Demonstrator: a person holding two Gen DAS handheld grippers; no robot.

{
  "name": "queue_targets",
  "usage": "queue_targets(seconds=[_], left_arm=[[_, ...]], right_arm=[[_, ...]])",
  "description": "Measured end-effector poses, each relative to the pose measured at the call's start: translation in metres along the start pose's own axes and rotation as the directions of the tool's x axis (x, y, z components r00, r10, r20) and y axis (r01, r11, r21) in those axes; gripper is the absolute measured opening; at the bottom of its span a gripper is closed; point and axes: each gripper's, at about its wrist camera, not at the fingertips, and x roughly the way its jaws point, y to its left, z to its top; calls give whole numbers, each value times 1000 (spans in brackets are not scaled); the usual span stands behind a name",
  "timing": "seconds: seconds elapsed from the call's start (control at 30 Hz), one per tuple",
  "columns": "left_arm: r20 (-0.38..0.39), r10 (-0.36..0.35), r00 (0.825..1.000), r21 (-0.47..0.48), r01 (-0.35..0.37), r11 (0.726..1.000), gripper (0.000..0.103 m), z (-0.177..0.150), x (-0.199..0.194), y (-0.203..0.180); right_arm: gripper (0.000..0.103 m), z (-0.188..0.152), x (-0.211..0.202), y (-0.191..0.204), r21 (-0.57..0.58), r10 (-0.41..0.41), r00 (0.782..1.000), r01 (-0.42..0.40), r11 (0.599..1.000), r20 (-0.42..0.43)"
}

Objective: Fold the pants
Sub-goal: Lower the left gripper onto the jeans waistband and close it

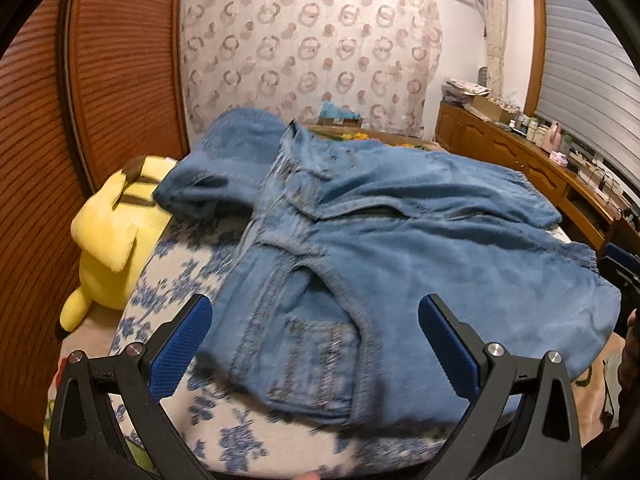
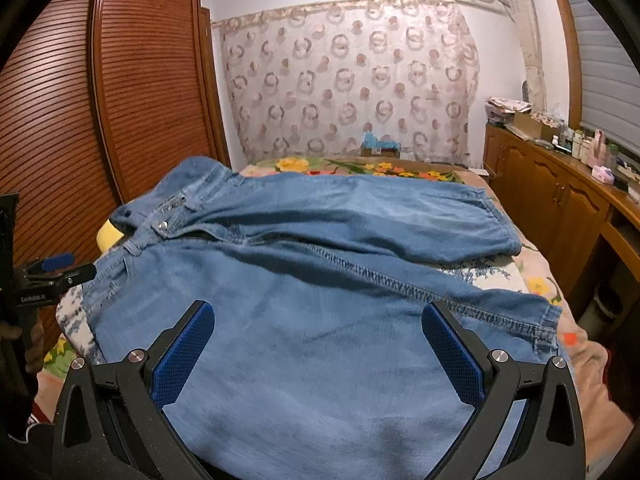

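- Blue pads of the left gripper (image 1: pixel 314 340) are standing nearest in the left wrist view, its jaws spread wide and gripping nothing, hovering over the waist end of the pants (image 1: pixel 380 248).
- Jaws of the right gripper (image 2: pixel 318 354) are likewise spreading wide and empty, hanging over the near leg of the pants (image 2: pixel 320 320).
- Pants are lying across the bed (image 2: pixel 540 284), waist to the left, legs running right.
- Near leg is lying flat and close to the right gripper, its stitched seam facing up; the far leg is lying beyond it, with a gap opening between the two toward the hems on the right.
- Fly is lying open at the waist, with a metal button (image 2: pixel 163 225) showing.
- Yellow plush (image 1: pixel 116 236) is lying on the bed's left edge, just beside the waist, which is partly covering it in the right wrist view.
- Left gripper (image 2: pixel 60 270) is showing at the left edge of the right wrist view, near the waistband.
- Wardrobe (image 2: pixel 120 80) is standing far left; a cabinet (image 2: pixel 560 200) is running along the right.
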Motion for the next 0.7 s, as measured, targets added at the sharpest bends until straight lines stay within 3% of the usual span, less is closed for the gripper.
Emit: queue_targets(seconds=[0.33, 0.47, 0.67, 0.7], left_arm=[[-54, 32, 998, -86, -36, 996, 102, -27, 7, 50], [-65, 23, 998, -110, -30, 993, 93, -33, 8, 60], [-87, -41, 995, -150, 28, 988, 60, -42, 17, 67], [-84, -52, 995, -160, 38, 986, 60, -43, 19, 69]], right_arm=[[103, 0, -1, -4, -19, -17, 999, 16, 1000, -48], [103, -4, 1, -5, -33, -22, 997, 19, 999, -80], [101, -5, 2, -10, -35, -32, 989, 27, 999, -143], [101, -4, 1, -12, -33, -36, 989, 32, 999, -147]])
